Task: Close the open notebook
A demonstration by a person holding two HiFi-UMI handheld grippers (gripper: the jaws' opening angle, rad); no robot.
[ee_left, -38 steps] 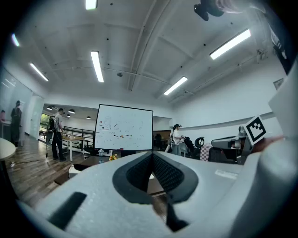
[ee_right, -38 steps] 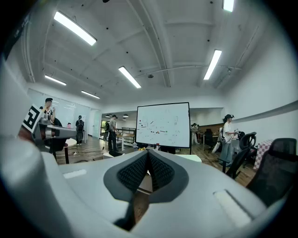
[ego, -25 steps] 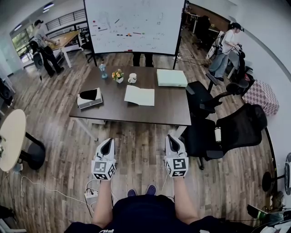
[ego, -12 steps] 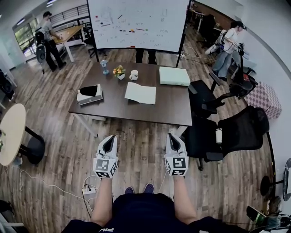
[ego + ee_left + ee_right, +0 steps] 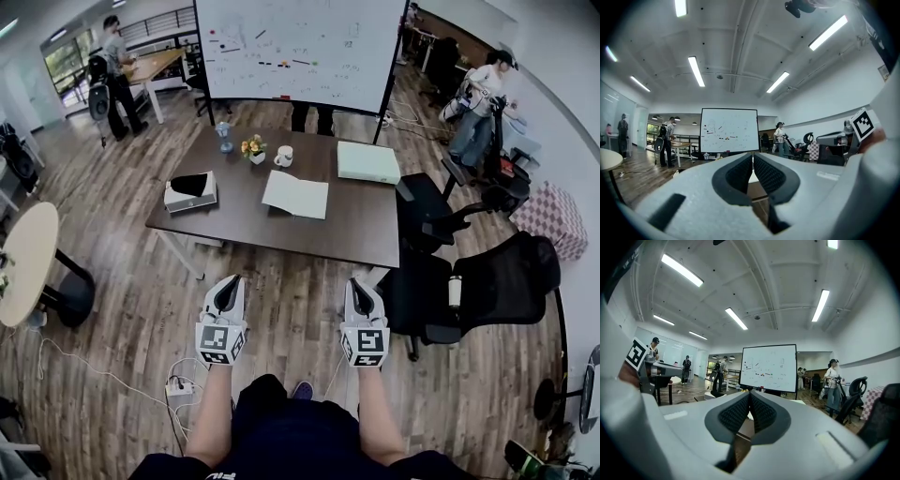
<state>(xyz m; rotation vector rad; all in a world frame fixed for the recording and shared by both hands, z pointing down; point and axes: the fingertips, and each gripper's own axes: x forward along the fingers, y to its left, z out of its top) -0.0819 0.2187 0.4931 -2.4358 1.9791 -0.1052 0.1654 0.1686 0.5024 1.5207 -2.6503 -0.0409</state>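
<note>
An open notebook with white pages lies flat near the middle of a dark brown table. My left gripper and right gripper hang side by side over the wooden floor, well short of the table's near edge. Both are shut with nothing between the jaws; in each gripper view the dark ribbed pads meet at the tips. A sliver of the table and white pages shows beyond the left gripper's tips.
On the table stand a white box, a pale green box, a mug, a small flower pot and a bottle. Black office chairs crowd the table's right side. A whiteboard stands behind; a round table at left; a power strip on the floor.
The view has advanced slightly toward the table and shifted right; both grippers stay shut and held in the same pose. A person in the far left background has walked on.
</note>
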